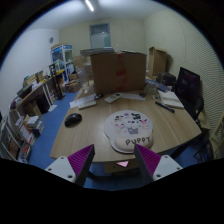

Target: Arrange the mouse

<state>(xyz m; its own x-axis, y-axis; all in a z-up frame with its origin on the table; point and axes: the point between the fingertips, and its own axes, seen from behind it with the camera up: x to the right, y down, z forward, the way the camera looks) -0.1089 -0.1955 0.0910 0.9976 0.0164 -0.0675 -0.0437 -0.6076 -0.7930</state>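
- My tongs (113,160) are high above the near edge of the surface (165,128), fingers apart, nothing between the pads (82,158).
- Landmark: the round printed mat (128,128) in the middle of the surface, just ahead of the tongs.
- Mouse (73,119) sits left of the mat, well apart from it, near the surface's left edge. Dark, low, resting on the wood.
- Big cardboard box (118,70) stands beyond the mat at the far side; papers (84,100) lie beyond-left of the mat, a laptop (186,90) and more clutter right of it.
- Step, as I read it: approach. No contact yet, mouse untouched, task barely begun.
- Next move needs: swing left of the mat, drop down over the mouse, line the fingers along its sides, then close.
- Target spot is probably the mat, but that's a guess from the task line.
- Risk: mouse shell is smooth and rounded, could squirt out if I pinch off-centre.
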